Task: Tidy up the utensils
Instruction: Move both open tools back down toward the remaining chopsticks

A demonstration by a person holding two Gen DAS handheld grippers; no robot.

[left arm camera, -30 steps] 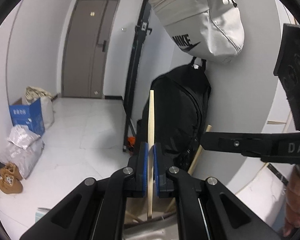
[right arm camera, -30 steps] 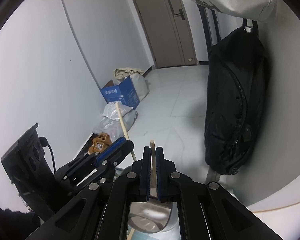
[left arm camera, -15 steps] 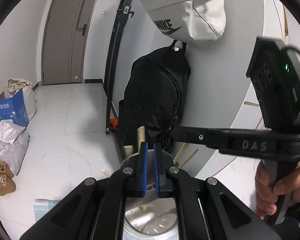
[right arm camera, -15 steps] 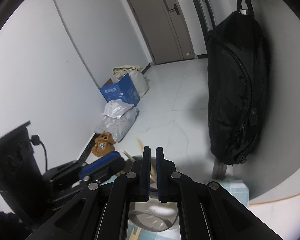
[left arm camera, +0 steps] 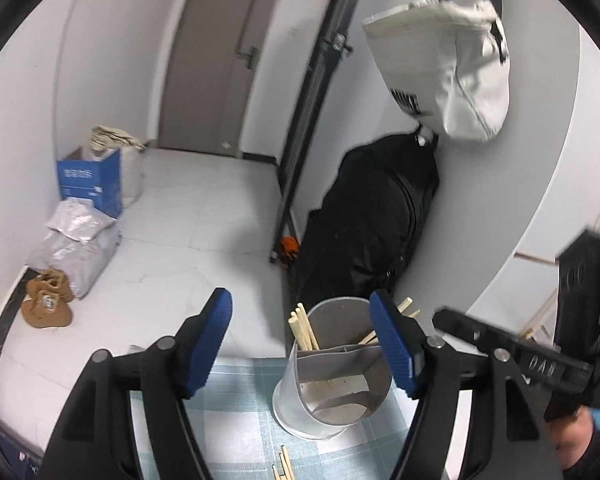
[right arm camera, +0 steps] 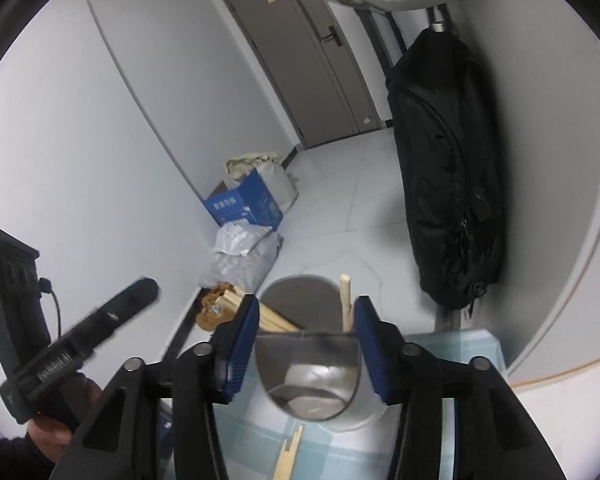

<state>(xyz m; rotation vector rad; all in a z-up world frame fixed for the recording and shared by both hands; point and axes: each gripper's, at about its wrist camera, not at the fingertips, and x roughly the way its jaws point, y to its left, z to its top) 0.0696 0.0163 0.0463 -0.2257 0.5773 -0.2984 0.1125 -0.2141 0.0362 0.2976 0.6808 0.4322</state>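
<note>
The chopsticks (left arm camera: 305, 330) lean loosely in the metal holder (left arm camera: 332, 384) on the checked cloth (left arm camera: 228, 408), more lying loose in front. My left gripper (left arm camera: 300, 340) and right gripper (right arm camera: 306, 338) have just been opening, both spread and empty. Close as they hang, a careless swing could tip the light holder and spill everything.

The holder (left arm camera: 332, 376) stands on the cloth-covered table (left arm camera: 236, 400) just ahead of me, at its far edge. Chopsticks (left arm camera: 302, 328) stand in its left compartment, more lean in its right (right arm camera: 345, 298). Loose sticks (left arm camera: 282, 464) lie on the cloth nearer me. Beyond the table, a backpack (left arm camera: 372, 220) hangs on the right wall below a pouch (left arm camera: 452, 64). Far left on the floor sit a box (left arm camera: 90, 180), bags (left arm camera: 76, 236) and shoes (left arm camera: 46, 300); a door (left arm camera: 216, 56) stands farthest.
</note>
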